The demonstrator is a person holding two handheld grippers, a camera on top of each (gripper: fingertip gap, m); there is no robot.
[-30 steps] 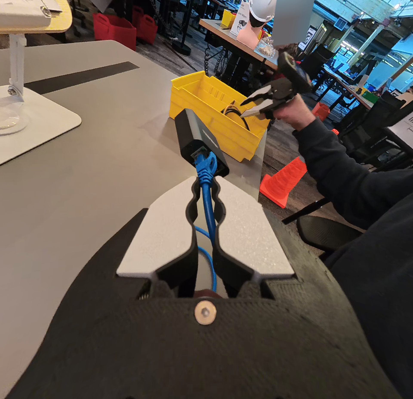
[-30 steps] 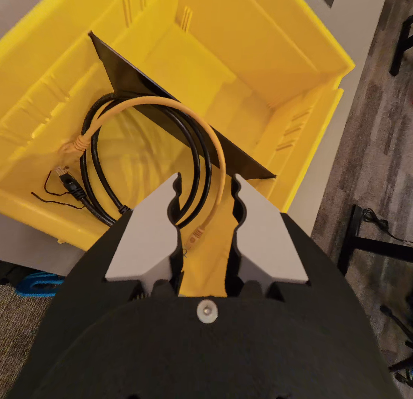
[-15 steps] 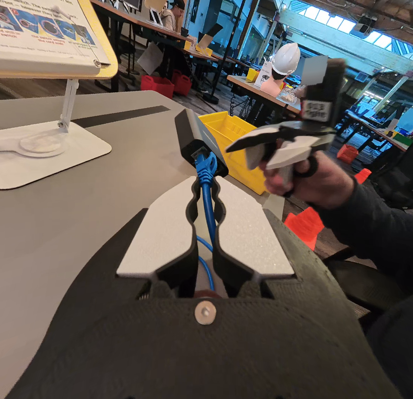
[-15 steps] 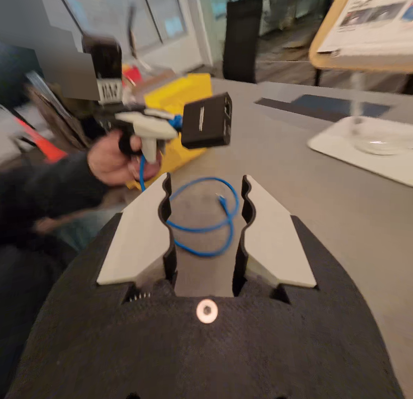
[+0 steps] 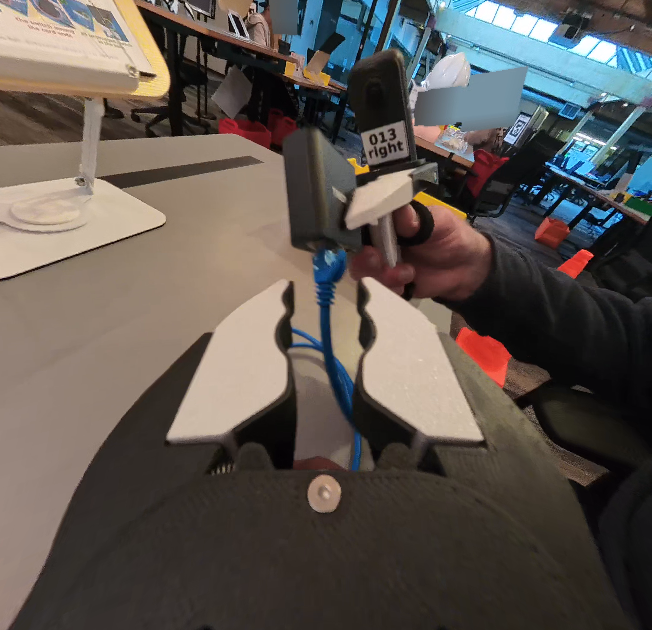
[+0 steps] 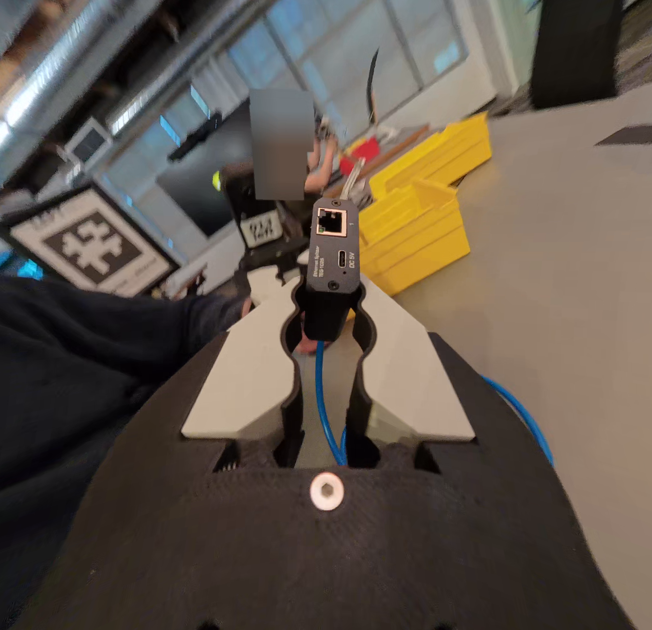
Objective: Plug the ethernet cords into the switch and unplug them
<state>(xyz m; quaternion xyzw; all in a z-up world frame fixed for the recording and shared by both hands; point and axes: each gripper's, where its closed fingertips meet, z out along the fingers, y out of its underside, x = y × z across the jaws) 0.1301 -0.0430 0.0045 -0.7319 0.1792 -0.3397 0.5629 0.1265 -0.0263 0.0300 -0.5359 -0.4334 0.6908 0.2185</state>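
The black switch [image 5: 317,189] is held up above the grey table [image 5: 141,313]. A blue ethernet cord [image 5: 326,330] is plugged into its lower end and hangs in a loop to the table. My left gripper [image 5: 324,288] is open just below the plug, with the cord running loose between its fingers. My right gripper [image 6: 331,288] is shut on the switch [image 6: 331,246], whose free port and small socket face its camera; the blue cord [image 6: 321,383] drops below it. In the left wrist view the right gripper [image 5: 344,207] clamps the switch from the right side.
A yellow bin [image 6: 423,225] sits at the table's edge and shows partly behind the right gripper [image 5: 437,203]. A document stand with a white base [image 5: 70,218] is on the table to the left. Orange cones [image 5: 483,355] are on the floor beyond the table. The tips of both grippers are at nearly the same place.
My right gripper left the yellow bin, came across and shut on the switch. My left gripper opened off the blue cord. The switch rose off the table.
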